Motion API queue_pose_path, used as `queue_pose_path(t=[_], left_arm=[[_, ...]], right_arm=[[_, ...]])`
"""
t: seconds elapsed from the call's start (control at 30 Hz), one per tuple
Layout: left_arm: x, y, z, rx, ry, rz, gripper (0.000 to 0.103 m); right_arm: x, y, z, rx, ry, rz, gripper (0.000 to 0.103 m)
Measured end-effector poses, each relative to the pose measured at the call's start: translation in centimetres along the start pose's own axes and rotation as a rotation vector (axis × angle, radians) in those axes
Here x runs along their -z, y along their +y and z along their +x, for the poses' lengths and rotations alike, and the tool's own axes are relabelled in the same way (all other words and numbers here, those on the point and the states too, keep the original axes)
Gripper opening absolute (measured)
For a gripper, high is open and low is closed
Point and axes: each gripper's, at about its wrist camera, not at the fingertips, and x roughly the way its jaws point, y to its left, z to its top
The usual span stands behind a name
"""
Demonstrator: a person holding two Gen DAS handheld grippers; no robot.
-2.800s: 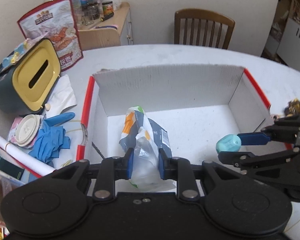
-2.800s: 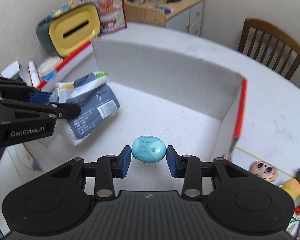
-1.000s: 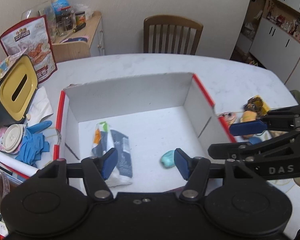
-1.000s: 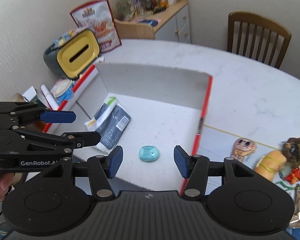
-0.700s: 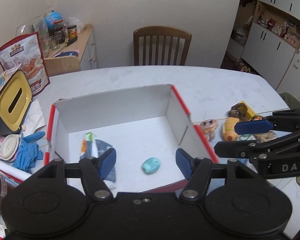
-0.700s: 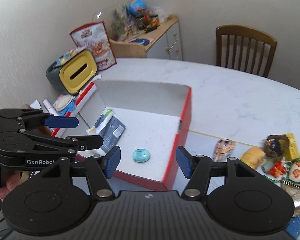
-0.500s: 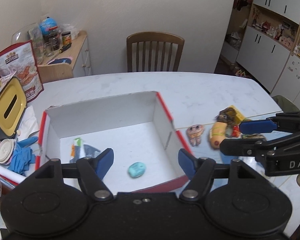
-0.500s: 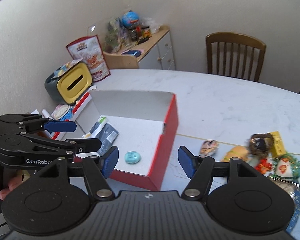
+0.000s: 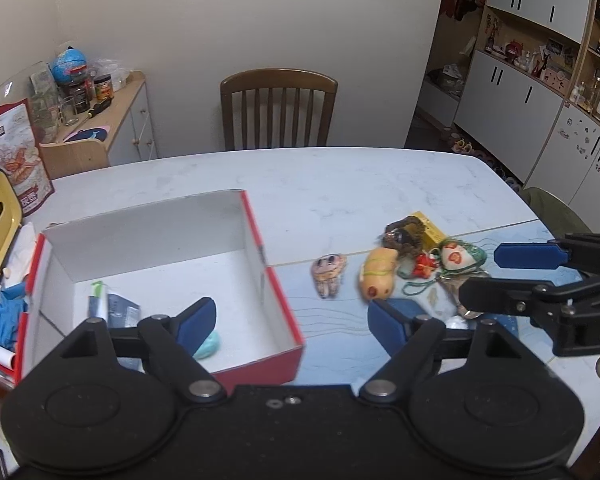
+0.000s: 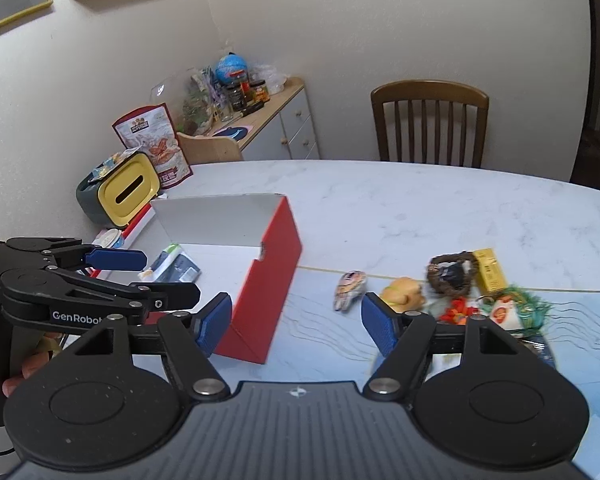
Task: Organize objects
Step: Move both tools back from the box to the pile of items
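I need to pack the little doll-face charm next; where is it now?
In the left wrist view, the doll-face charm lies on the table, just right of the red box and left of the yellow plush.

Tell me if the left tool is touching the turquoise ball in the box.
Apart. The left wrist view shows the open left tool raised above the box, ball lying on its floor.

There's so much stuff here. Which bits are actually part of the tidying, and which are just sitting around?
Part of the job:
red box
teal egg-shaped toy and snack packet, inside it
doll-face charm
yellow plush
trinket pile

Just lying about:
yellow-lidded bin
blue gloves
chair
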Motion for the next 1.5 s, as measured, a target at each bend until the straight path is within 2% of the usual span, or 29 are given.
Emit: queue_pose_path(t=[0.2,0.37,0.6,1.07,1.5], left_arm=[[-0.2,-2.6,0.4,0.013,-0.013,0.009,0.087],[-0.3,-4.8,0.9,0.024,-0.027,0.019,0.094],[-0.4,-7.4,2.0,0.013,-0.040,0.034,0.102],[-0.3,-10.6,7.2,-0.015,-0.021,0.048,0.102],[-1.0,-11.5,13.5,-0.021,0.031,0.040,0.102]], right_arm=[[0.8,-2.8,-1.5,0.018,-0.025,0.015,0.077],[1.6,-5.5,-2.6,0.017,-0.050,0.035,0.082],[2.8,-8.8,-3.4,0.050,-0.064,0.029,0.084],[5.3,-14.8,-2.4,0.145,-0.023,0.021,0.084],[4.7,-19.2,1.7,0.175,0.020,0.016,0.084]])
